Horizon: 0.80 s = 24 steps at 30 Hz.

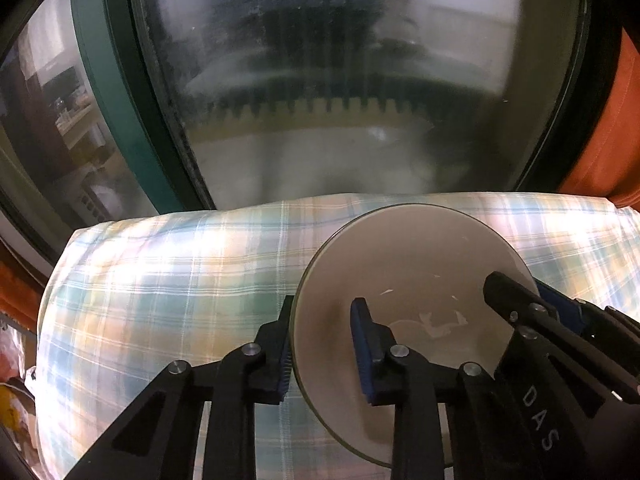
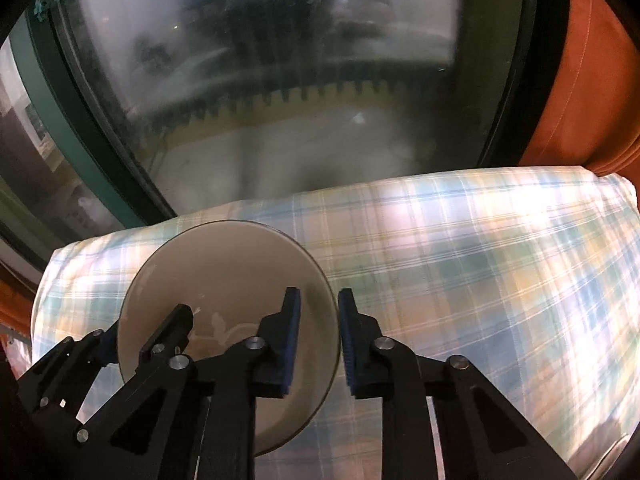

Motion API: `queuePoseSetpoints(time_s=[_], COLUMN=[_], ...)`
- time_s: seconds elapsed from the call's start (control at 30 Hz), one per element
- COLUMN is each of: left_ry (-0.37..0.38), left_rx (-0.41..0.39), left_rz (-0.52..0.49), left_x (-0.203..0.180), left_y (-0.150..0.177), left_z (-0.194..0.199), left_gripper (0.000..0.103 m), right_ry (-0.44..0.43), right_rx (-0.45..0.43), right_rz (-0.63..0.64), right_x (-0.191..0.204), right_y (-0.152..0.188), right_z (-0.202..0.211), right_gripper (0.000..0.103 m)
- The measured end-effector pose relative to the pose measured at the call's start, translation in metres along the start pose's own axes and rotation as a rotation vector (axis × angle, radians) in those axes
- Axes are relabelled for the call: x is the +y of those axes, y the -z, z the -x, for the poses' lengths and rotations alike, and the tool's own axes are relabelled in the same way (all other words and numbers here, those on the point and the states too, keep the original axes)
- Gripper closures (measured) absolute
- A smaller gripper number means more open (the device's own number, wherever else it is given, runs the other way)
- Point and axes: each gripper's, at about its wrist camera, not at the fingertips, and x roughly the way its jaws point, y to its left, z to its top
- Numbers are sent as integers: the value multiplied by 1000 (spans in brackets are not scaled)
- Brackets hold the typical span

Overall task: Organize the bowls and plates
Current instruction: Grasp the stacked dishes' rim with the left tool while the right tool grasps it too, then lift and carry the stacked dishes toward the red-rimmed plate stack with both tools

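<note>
Glazed, stiff and breakable, the bowl (image 1: 404, 300) at lower right is being pinched by me at opposite rims, left gripper (image 1: 326, 350) and right gripper (image 2: 319, 346) both clamping its slick wall.

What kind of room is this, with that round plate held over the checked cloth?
Probably a home living space, not a lab. The beige round plate rests on a pastel plaid cloth that looks like bedding or a cushion, beside orange-red upholstery and a large grimy window facing a balcony railing.
</note>
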Motion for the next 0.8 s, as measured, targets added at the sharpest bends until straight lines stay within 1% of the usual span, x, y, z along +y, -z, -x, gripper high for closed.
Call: queuePoseSetpoints(time_s=[0.2,0.27,0.4,0.63,0.8], left_ry=[2,0,2,14,5], left_rx=[16,14,2,-29,-66], left_rz=[-13,5,14,24,38], left_x=[3,7,9,13,14], left_y=[1,2,1,-2,0], left_z=[1,6,17,46,74], left_gripper=[79,79,79,79,79], right_ry=[12,21,16,27,19], right_rx=[5,2,-9,-28,-69], right_rz=[33,77,84,94,97], right_x=[4,9,15,21,21], right_y=[1,1,1,-3,-3], right_z=[6,11,24,51,80], right_gripper=[81,81,81,81,81])
